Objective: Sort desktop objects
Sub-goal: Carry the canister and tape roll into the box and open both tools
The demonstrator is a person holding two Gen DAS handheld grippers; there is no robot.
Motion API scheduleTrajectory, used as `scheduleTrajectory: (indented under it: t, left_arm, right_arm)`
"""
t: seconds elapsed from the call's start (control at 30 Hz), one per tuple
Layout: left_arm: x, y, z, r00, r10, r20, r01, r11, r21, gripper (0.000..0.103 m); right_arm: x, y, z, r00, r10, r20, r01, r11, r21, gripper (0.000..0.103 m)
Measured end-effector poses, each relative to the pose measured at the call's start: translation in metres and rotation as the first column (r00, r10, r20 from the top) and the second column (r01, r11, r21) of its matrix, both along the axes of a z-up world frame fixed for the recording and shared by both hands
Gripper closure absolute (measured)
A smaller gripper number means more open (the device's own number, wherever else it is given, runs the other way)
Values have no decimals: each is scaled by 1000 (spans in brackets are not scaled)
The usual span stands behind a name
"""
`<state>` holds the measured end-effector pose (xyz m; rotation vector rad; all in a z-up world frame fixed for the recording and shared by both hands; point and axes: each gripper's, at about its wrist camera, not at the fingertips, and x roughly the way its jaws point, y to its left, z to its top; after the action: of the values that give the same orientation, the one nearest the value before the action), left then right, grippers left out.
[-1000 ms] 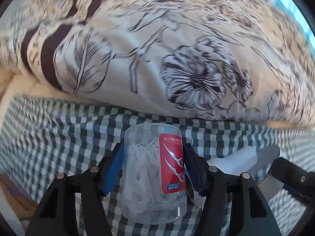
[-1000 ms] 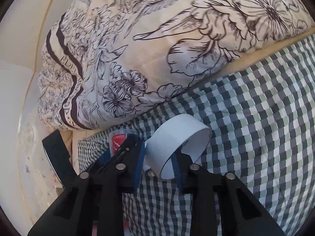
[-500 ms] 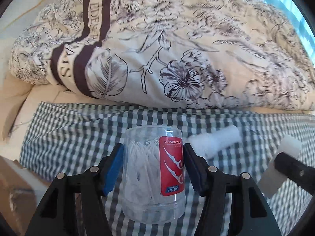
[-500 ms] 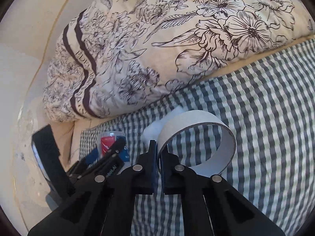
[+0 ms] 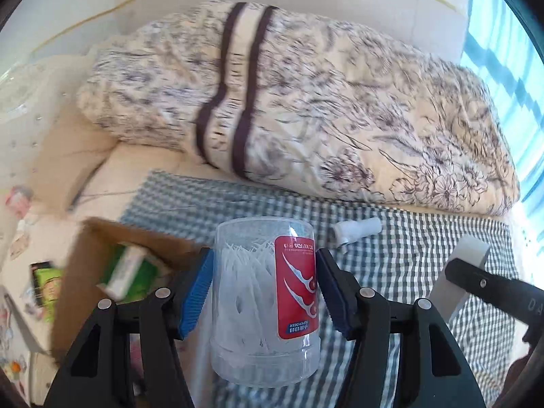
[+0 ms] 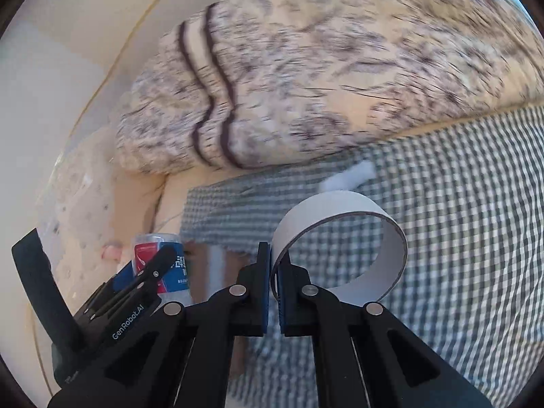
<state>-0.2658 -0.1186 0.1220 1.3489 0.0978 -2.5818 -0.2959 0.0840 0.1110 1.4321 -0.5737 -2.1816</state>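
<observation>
My left gripper (image 5: 265,289) is shut on a clear floss-pick jar (image 5: 265,302) with a red label, held above the bed near a cardboard box (image 5: 91,265). The box holds a green and white packet (image 5: 127,272). My right gripper (image 6: 273,285) is shut on the wall of a white tape ring (image 6: 340,241), lifted over the checked cloth (image 6: 459,221). The same ring (image 5: 459,275) and the right gripper's black arm show at the right of the left wrist view. The jar (image 6: 159,261) and the left gripper appear low left in the right wrist view.
A small white tube (image 5: 357,231) lies on the checked cloth (image 5: 425,248) behind the jar. A large flowered duvet (image 5: 306,102) is heaped along the back. A green packet (image 5: 46,285) and other small items lie at the far left beside the box.
Both grippers have pulled back and swung left with their loads. The cardboard box has come into the left wrist view. The right gripper closed on the tape ring's wall about a second ago.
</observation>
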Motion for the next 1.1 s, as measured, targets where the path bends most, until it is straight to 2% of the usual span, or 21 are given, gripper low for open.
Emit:
scheduleTrajectory:
  t: [0.13,0.27,0.37,0.47,0.67,0.7,0.73,0.77,0.8,0.9,0.97,1.1]
  left_arm:
    - [27,-44,30,996,83,-11,-83,996,-36,41]
    - [50,-88,30,988,157,6,-157,987,-39,41]
    - [63,-116,13,979,200,34,-199,979,-35,41]
    - [80,-144,-12,966,253,49,-252,967,-21,41]
    - [101,-177,-72,950,294,102,-296,955,1,41]
    - [103,-180,-79,949,297,104,-299,954,5,38]
    - [103,-182,-86,950,295,105,-297,955,6,26]
    - [103,-183,-91,950,292,111,-294,956,-2,19]
    - [103,-184,-94,949,296,112,-296,955,-15,9]
    - [103,-184,-99,950,300,89,-299,954,-25,6]
    - [99,-185,-102,948,300,104,-299,954,-26,6]
    - [90,-177,-100,948,295,120,-292,956,-38,6]
  right_arm:
    - [14,-60,27,993,120,-16,-120,993,-10,99]
    - [23,-132,33,971,240,-13,-241,970,-23,99]
    - [28,-181,27,950,312,-15,-312,949,-34,99]
    - [30,-221,6,930,366,0,-366,930,-35,99]
    - [33,-267,-44,914,404,40,-402,914,-45,95]
    - [34,-272,-51,918,395,38,-394,918,-30,73]
    - [34,-274,-56,925,380,33,-380,925,-8,54]
    - [33,-275,-60,932,361,24,-362,932,9,29]
    - [34,-274,-62,938,346,8,-346,938,13,29]
    - [33,-271,-61,936,350,-34,-349,937,20,29]
    - [29,-269,-60,935,353,-37,-351,935,50,29]
    - [21,-246,-48,949,313,-43,-313,950,2,29]
